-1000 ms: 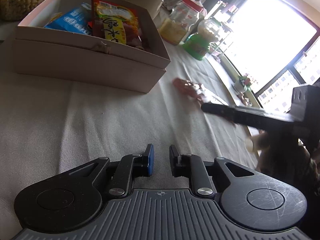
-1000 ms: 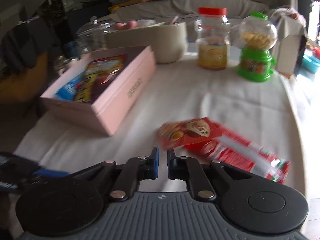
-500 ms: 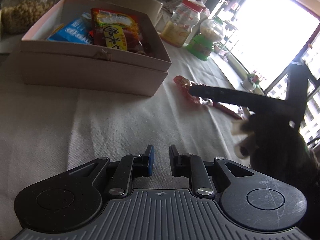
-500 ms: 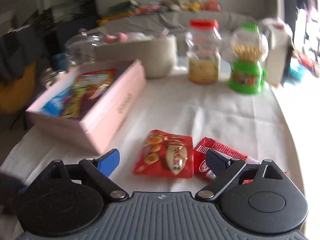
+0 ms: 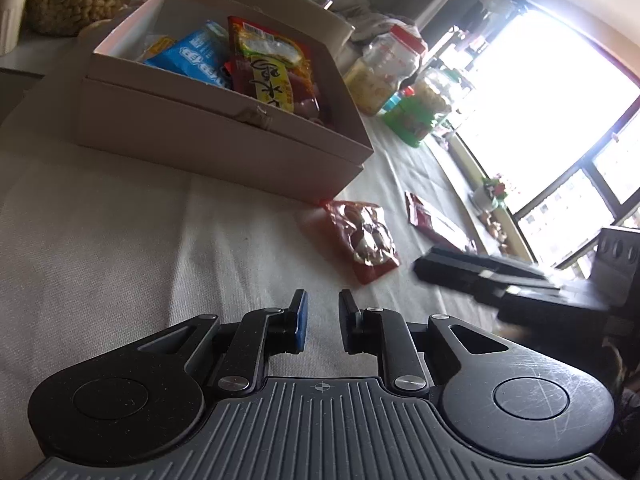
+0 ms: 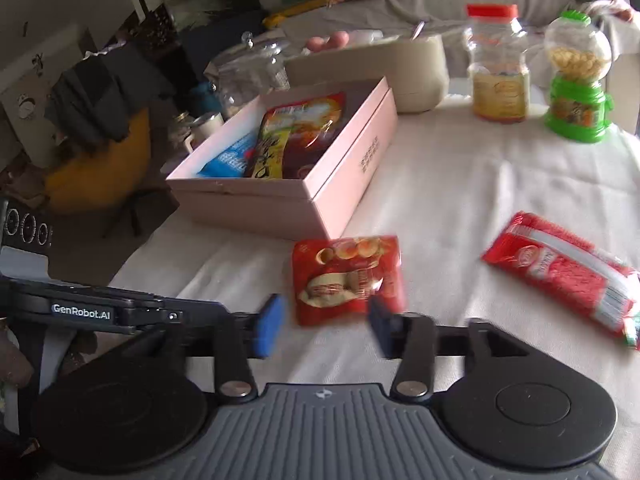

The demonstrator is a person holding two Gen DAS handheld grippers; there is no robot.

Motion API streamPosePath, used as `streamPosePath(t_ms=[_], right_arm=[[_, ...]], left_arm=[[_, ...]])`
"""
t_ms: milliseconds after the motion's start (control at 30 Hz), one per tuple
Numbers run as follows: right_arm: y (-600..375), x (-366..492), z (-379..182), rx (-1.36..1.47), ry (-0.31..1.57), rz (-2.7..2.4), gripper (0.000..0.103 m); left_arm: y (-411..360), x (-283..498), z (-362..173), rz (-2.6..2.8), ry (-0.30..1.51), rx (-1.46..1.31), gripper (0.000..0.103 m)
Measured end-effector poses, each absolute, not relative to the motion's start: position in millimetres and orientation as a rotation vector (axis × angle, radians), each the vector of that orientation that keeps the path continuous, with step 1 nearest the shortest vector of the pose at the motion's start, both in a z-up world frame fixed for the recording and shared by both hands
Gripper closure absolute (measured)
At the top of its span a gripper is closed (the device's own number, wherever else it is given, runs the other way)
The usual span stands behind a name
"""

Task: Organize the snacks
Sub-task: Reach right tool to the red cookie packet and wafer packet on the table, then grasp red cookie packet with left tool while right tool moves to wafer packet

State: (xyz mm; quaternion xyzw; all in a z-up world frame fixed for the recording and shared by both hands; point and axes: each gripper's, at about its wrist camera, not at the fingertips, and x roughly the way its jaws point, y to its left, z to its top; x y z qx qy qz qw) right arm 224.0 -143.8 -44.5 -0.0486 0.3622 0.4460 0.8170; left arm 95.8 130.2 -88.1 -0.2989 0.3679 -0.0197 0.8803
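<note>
A pink box (image 6: 348, 184) stands on the white tablecloth and holds a blue packet (image 6: 232, 160) and a red-yellow packet (image 6: 296, 132). In front of it lies a red snack packet (image 6: 346, 276), also seen in the left wrist view (image 5: 364, 236). My right gripper (image 6: 326, 326) straddles its near end; the jaws are closing, and the pads are blurred and not clearly pressing it. A longer red packet (image 6: 560, 276) lies to the right. My left gripper (image 5: 322, 312) hovers low over bare cloth, narrowly open with nothing between its fingers.
Behind the box stand a beige container (image 6: 384, 68), a glass lidded jar (image 6: 256, 72), a red-capped jar (image 6: 498, 76) and a green candy dispenser (image 6: 578, 88). The table edge runs along the left, with a yellow chair (image 6: 100, 168) beyond it.
My right gripper went from shut to wide open and came up to the red snack packet, which now lies between its fingers. My left gripper kept its place and its narrow gap.
</note>
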Motion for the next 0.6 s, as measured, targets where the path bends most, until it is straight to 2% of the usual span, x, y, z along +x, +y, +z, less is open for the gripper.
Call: streamPosePath(t_ms=[67,133,333,600], right_arm=[[-154.3,234.0,-41.9,-0.191,0.674,0.855,0.021],[-162.7,257.1,-46.5,-0.259,0.641,0.796,0.018],[-174.6,312.6,-77.8,-0.336,0.722,0.759,0.017],[-187.9,291.5,-80.6,-0.231,0.757,0.769,0.016]], left_arm=[[127.8,97.0,-88.3,-0.039,0.778,-0.610,0.084],[123.6,101.9,-87.6,-0.039,0.790,-0.592,0.084],[113.2,126.0,-76.6,-0.092,0.787,-0.513,0.084],[122.5,160.4,-67.9,-0.040,0.713,-0.516,0.084]])
